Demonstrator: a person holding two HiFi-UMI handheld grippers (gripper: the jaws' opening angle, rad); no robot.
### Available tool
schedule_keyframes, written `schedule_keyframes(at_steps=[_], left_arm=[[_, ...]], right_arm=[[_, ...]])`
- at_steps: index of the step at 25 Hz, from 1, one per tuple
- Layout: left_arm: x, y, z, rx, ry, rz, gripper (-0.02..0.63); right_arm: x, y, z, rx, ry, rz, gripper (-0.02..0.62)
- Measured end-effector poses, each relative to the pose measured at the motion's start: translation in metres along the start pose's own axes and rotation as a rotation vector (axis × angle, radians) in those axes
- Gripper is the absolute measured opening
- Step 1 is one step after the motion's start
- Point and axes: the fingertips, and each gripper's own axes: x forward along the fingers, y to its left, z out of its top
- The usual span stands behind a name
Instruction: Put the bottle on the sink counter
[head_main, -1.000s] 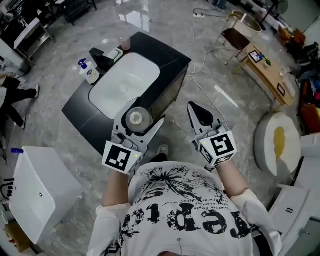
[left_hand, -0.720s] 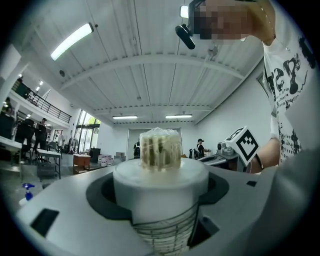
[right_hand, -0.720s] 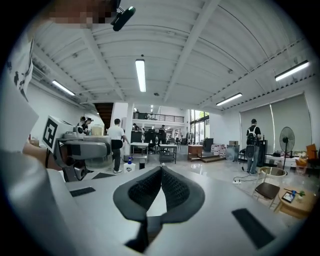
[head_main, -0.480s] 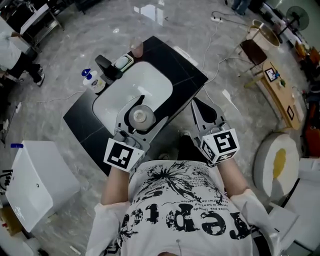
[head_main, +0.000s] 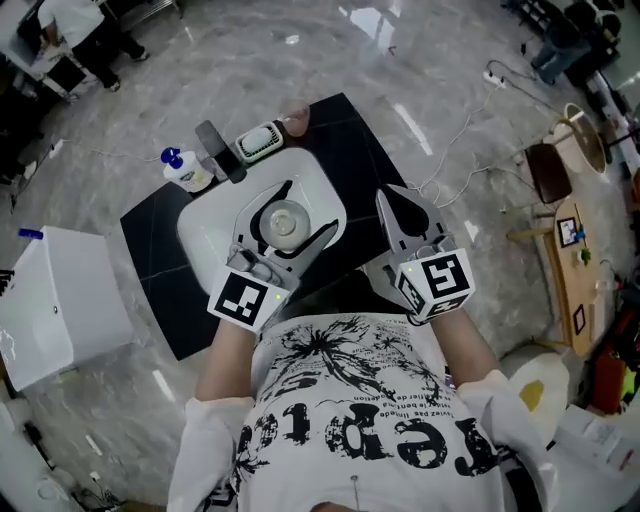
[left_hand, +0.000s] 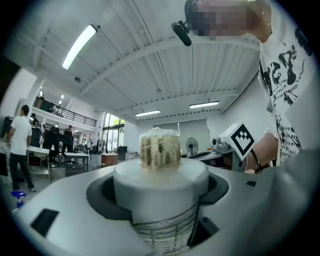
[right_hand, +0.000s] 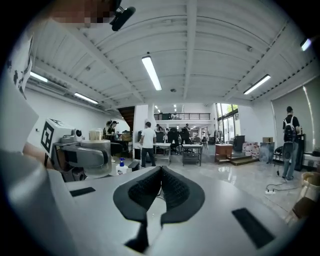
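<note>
Your left tongs (head_main: 311, 206), spread wide, clamp white round plastic bottle (head_main: 285, 220) upright over white basin (head_main: 210, 235) mid black sink surface (head_main: 160, 250); your right tongs (head_main: 392, 200) closed, empty, by surface's near edge.

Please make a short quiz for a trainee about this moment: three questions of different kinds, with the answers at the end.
1. Multiple choice: in the head view, what shows directly behind the bottle held by the left gripper? A) the white sink basin B) the bare floor C) a wooden table
2. True or false: the right gripper is shut with nothing between its jaws.
3. Fill in: on the black counter, the blue-topped bottle stands next to the black ____.
Key: 1 A; 2 true; 3 faucet.
</note>
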Motion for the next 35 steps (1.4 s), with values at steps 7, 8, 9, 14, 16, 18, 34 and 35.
schedule_keyframes(at_steps=[7,8,9,14,16,18,34,35], left_arm=[[0.109,0.051,-0.031,-0.013,0.001,0.148,0.350],[0.121,0.057,-0.037,-0.016,0.001,0.167,0.349],[0.132,0.063,-0.045,-0.016,0.004,0.185,0.349],[0.190,0.097,-0.091,-0.019,0.044,0.214,0.350],[0.211,0.113,-0.115,-0.016,0.070,0.212,0.350],[0.232,0.124,-0.143,-0.010,0.110,0.199,0.349],[0.318,0.199,-0.299,-0.126,0.328,0.210,0.350],[0.322,0.202,-0.302,-0.124,0.331,0.213,0.350]], right_arm=[[0.077,-0.091,-0.005,-0.023,0.029,0.132,0.015],[0.086,-0.101,-0.009,-0.015,0.038,0.151,0.015],[0.096,-0.110,-0.013,-0.005,0.047,0.172,0.015],[0.145,-0.149,-0.039,0.020,0.094,0.245,0.015],[0.168,-0.163,-0.053,0.044,0.112,0.258,0.015],[0.187,-0.175,-0.067,0.072,0.140,0.268,0.015],[0.277,-0.234,-0.156,0.146,0.243,0.256,0.015],[0.278,-0.235,-0.159,0.147,0.248,0.256,0.015]])
